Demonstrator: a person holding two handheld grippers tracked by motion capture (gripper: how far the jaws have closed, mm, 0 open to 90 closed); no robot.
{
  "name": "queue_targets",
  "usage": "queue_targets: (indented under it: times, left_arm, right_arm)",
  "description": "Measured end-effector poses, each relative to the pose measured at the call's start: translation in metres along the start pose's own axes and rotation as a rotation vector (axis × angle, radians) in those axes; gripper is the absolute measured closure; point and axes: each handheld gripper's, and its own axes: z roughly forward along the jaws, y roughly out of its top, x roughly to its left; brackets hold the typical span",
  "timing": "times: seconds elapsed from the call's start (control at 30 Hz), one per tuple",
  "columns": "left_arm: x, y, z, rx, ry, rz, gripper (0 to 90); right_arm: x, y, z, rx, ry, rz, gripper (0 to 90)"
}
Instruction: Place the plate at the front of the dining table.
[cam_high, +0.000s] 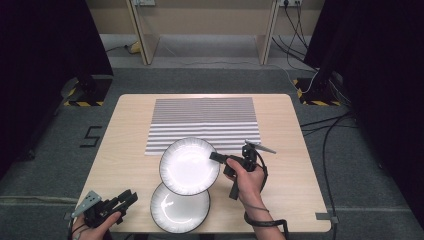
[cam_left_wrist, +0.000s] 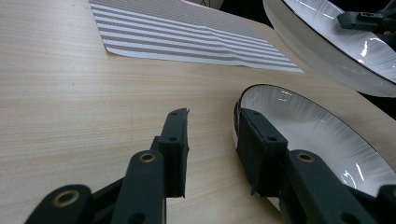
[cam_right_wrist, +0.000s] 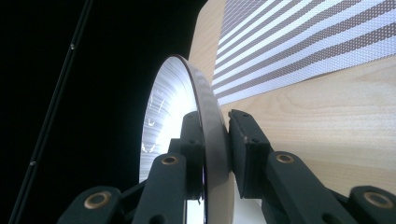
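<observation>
Lifted plate pinched at its right rim.
My right gripper (cam_high: 216, 157) clamps the upper plate (cam_high: 189, 165): glossy, brittle, likely slippery; left gripper (cam_high: 129, 198) gapes beside the lower plate (cam_high: 180, 210).

Lower plate (cam_high: 180, 209) partly under upper plate (cam_high: 189, 165).

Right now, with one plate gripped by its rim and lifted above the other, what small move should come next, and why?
Probably carry the upper plate forward over the striped mat and lower it there. The right hand-held gripper is clamped on its rim, it overlaps the lower plate, and the left hand-held gripper sits open beside that one.
</observation>
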Motion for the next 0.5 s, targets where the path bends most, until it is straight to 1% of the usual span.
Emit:
queue_targets:
  times: [0.2, 0.5]
  left_arm:
    - [-0.0001, 0.0001, 0.0, 0.0, 0.0, 0.0, 62.9]
    - [0.0002, -0.0002, 0.0, 0.001, -0.001, -0.001, 63.0]
  right_arm:
    - [-0.0009, 0.0037, 0.0004, -0.004, -0.011, 0.003, 76.1]
    - [0.0019, 0.0105, 0.0026, -0.009, -0.003, 0.004, 75.9]
